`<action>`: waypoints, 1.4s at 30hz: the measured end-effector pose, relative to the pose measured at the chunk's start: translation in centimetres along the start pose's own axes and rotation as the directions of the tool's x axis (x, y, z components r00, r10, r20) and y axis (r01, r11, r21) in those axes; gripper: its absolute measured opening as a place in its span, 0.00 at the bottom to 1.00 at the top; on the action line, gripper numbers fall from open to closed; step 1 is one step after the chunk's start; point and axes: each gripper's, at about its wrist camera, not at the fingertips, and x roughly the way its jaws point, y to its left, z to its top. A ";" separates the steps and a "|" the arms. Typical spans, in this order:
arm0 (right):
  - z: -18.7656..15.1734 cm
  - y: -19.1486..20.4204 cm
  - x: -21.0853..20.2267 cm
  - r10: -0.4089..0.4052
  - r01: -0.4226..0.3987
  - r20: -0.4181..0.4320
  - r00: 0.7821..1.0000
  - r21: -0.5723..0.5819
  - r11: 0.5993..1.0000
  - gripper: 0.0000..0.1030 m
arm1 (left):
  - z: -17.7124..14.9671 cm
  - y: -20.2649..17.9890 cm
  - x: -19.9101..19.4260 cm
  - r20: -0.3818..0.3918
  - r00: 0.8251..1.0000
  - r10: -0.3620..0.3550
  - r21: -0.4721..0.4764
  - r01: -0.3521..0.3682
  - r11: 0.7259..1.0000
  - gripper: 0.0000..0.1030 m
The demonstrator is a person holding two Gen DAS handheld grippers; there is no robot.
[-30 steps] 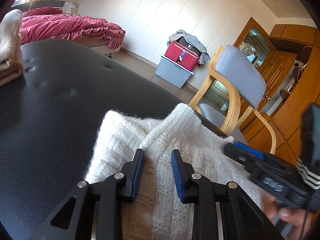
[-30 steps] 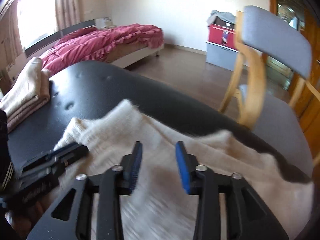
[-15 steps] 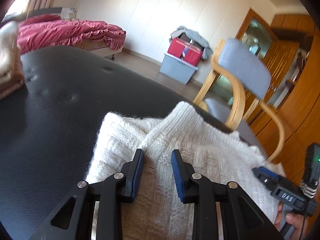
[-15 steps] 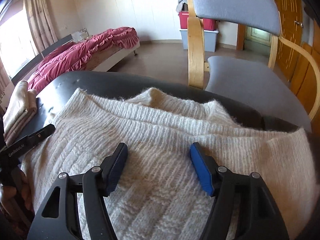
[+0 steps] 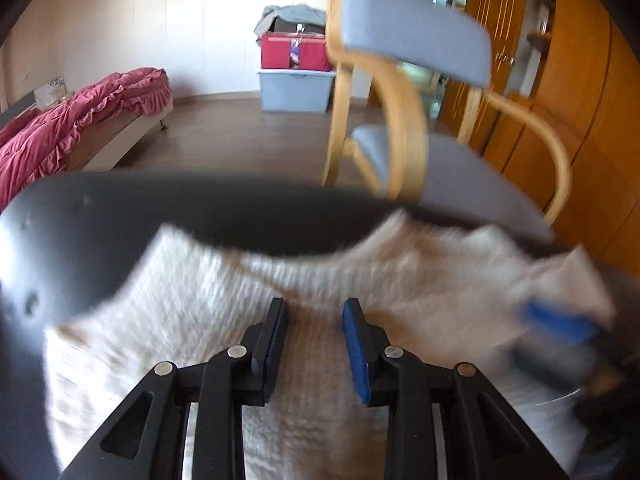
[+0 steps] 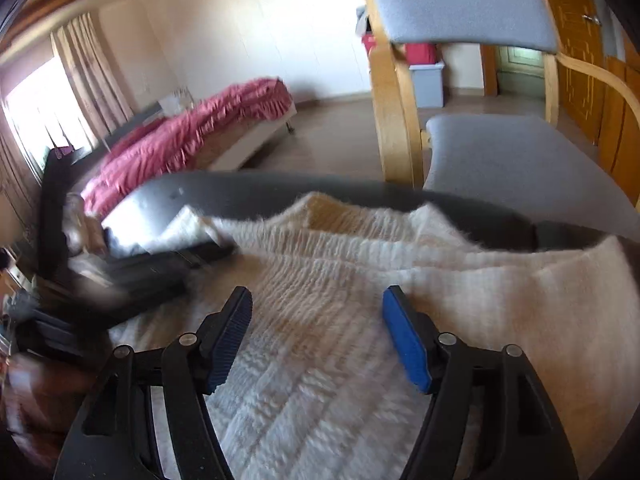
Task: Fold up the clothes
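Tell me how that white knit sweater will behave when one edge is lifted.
The sweater will probably sag and drape, since it already lies in soft folds on the black table. Its fuzzy, ribbed knit should grip the pads rather than slip. It looks thick, so perhaps fairly heavy.

You have a cream-white knitted sweater (image 6: pixel 340 288) spread across the near part of the black table (image 6: pixel 248 190), ribbed and fuzzy. It lies mostly flat but rumpled. Along its far edge several folds rise into peaks, one showing a tan inner side.
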 end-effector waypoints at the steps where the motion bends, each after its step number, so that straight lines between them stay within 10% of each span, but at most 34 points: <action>1: 0.2 -0.2 -0.7 -0.002 0.002 0.019 1.000 0.003 1.000 0.49 | 0.0 0.6 -0.2 0.009 1.000 -0.016 -0.028 0.016 0.999 0.28; 4: 0.8 -0.4 -2.1 0.005 -0.005 0.004 1.000 -0.020 1.000 0.27 | 0.0 2.3 -0.3 0.017 0.996 -0.083 -0.114 0.084 0.990 0.28; 8: 0.6 1.2 -1.9 0.099 -0.108 -0.096 0.990 -0.096 0.989 0.27 | -0.1 3.6 -1.0 0.058 0.991 -0.121 -0.181 0.130 0.975 0.28; 16: 0.9 2.8 2.0 -0.008 -0.024 -0.213 0.977 -0.145 0.989 0.22 | -0.6 6.0 -1.6 0.104 0.990 -0.094 -0.308 0.122 0.943 0.28; 32: 0.7 2.2 0.5 -0.096 0.094 -0.022 0.995 -0.101 0.990 0.25 | -0.1 4.8 -1.0 0.071 0.997 -0.015 -0.239 0.031 0.970 0.28; 42: 1.2 -2.6 2.2 -0.081 0.086 -0.059 0.995 0.070 0.994 0.22 | -0.2 4.5 -0.8 0.069 0.998 -0.004 -0.232 0.020 0.973 0.28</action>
